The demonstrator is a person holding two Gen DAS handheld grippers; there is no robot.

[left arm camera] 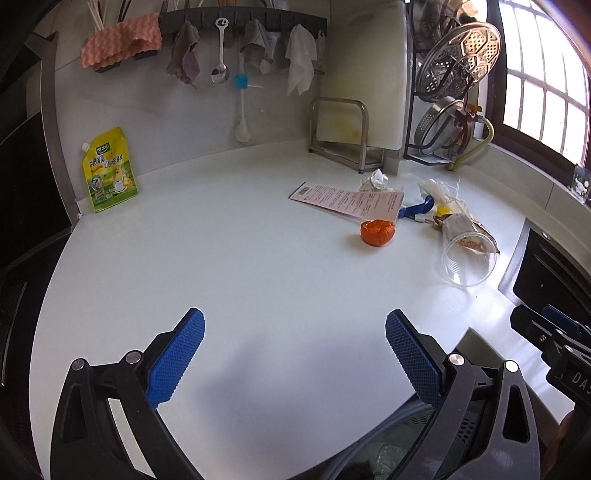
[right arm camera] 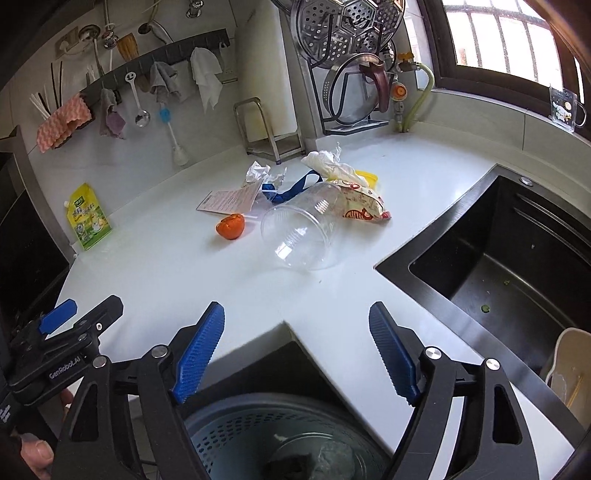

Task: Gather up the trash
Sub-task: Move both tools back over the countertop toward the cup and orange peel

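Trash lies on the white counter (left arm camera: 221, 258): a clear plastic cup (right arm camera: 301, 232) on its side, an orange peel (right arm camera: 231, 226), a printed snack wrapper (right arm camera: 364, 206), a pink paper card (right arm camera: 229, 201), a blue strap (right arm camera: 291, 188), crumpled paper (right arm camera: 258, 171) and a white plastic bag (right arm camera: 328, 162). The same cup (left arm camera: 467, 258), peel (left arm camera: 376, 232) and card (left arm camera: 351, 203) appear in the left wrist view. Below the counter's front edge stands a grey perforated bin (right arm camera: 280, 439) with some trash inside. My left gripper (left arm camera: 295, 358) is open and empty. My right gripper (right arm camera: 297, 354) is open and empty above the bin.
A black sink (right arm camera: 509, 258) is at the right. A yellow seasoning pouch (left arm camera: 109, 171) leans on the back wall at left. Cloths and a spoon hang from a rail (left arm camera: 243, 18). A metal stand (left arm camera: 343, 136) and a rack with steamer lids (left arm camera: 458, 62) occupy the back corner.
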